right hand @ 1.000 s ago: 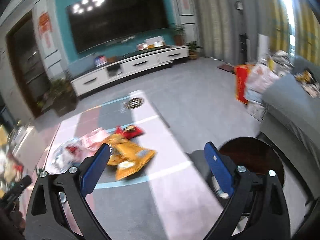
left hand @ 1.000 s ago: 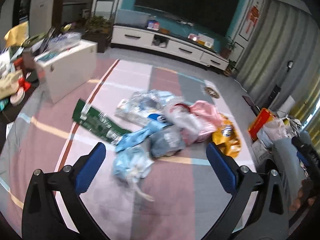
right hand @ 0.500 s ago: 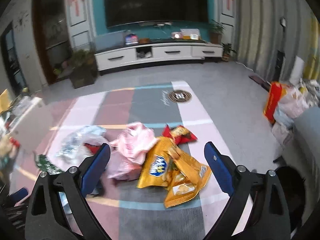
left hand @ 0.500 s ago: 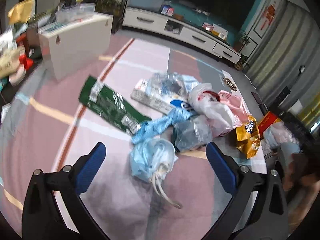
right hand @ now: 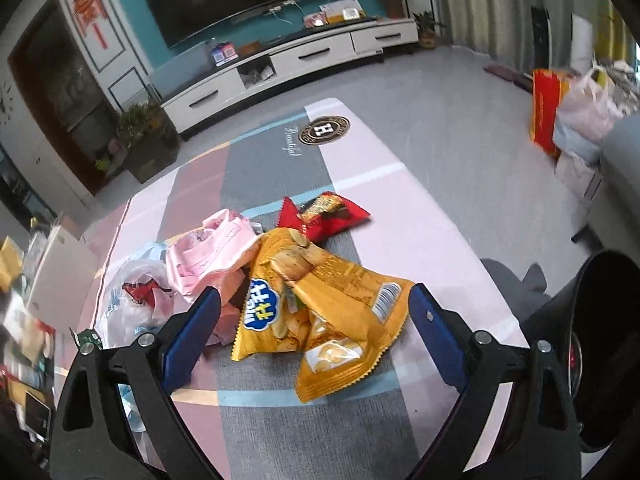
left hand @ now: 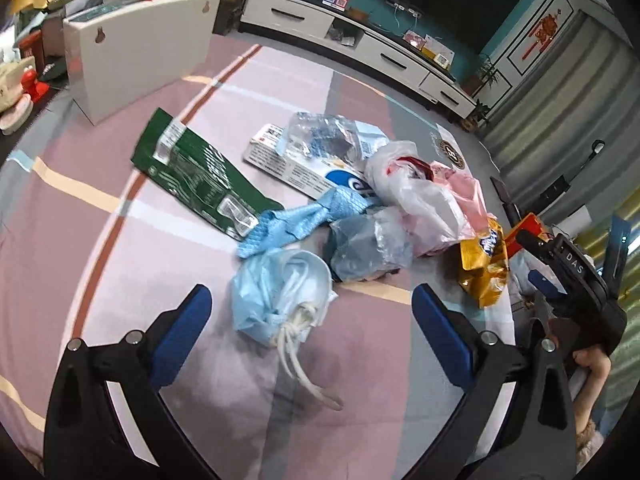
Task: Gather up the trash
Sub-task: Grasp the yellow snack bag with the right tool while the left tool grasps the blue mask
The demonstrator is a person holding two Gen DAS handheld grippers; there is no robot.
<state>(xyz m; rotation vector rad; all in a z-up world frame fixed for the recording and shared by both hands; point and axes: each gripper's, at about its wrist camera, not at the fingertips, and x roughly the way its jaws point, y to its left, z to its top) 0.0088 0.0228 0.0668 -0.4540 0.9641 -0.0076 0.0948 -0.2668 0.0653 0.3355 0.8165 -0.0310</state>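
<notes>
Litter is heaped on a striped floor mat (left hand: pixel 120 272). In the left wrist view my left gripper (left hand: pixel 312 320) stands open just above a crumpled pale blue bag with white drawstrings (left hand: pixel 280 292). Behind it lie a green wrapper (left hand: pixel 196 176), a blue cloth (left hand: pixel 304 220), a grey plastic bag (left hand: pixel 368 244), a white box (left hand: pixel 296 164) and white and pink bags (left hand: pixel 424 196). In the right wrist view my right gripper (right hand: pixel 316 320) is open over yellow chip bags (right hand: pixel 320 300). A red snack packet (right hand: pixel 324 212) and a pink bag (right hand: pixel 212 252) lie beyond.
A white low table (left hand: pixel 140 40) stands at the mat's far left. A white TV cabinet (right hand: pixel 288 60) lines the back wall. A dark round bin (right hand: pixel 608 340) sits at the right, with bags and a red box (right hand: pixel 544 108) farther back. The other gripper's body (left hand: pixel 572 280) shows at right.
Both grippers have come lower and closer to the litter. The left one now frames the pale blue bag; the right one swung left from the bin to the yellow chip bags.
</notes>
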